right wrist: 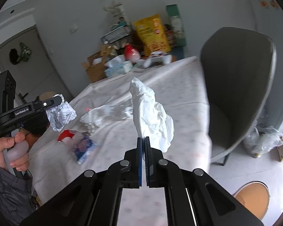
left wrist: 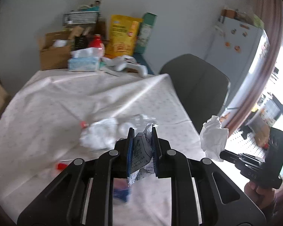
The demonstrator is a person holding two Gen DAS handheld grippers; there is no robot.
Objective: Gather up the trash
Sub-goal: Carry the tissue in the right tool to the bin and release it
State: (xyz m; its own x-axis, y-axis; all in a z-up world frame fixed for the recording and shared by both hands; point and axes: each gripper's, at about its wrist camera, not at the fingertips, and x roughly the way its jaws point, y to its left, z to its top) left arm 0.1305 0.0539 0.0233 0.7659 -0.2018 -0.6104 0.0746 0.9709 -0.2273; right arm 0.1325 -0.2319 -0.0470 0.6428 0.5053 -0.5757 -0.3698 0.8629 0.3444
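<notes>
My left gripper (left wrist: 142,131) is shut on a crumpled printed paper (left wrist: 141,150) and holds it above the table; it also shows in the right wrist view (right wrist: 61,114). My right gripper (right wrist: 143,138) is shut on a white crumpled tissue (right wrist: 151,113), held up over the table's right edge; the tissue also shows in the left wrist view (left wrist: 214,138). On the white tablecloth (left wrist: 66,98) lie a white wad (left wrist: 100,133), clear plastic wrap (left wrist: 139,119), a blue-and-white wrapper (right wrist: 84,147) and red-capped bits (left wrist: 61,166).
A grey chair (right wrist: 235,86) stands at the table's right side. At the far end are a cardboard box (left wrist: 54,54), a tissue box (left wrist: 84,63), a yellow bag (left wrist: 122,35) and a green carton (left wrist: 146,32). A plastic bag (right wrist: 264,141) lies on the floor.
</notes>
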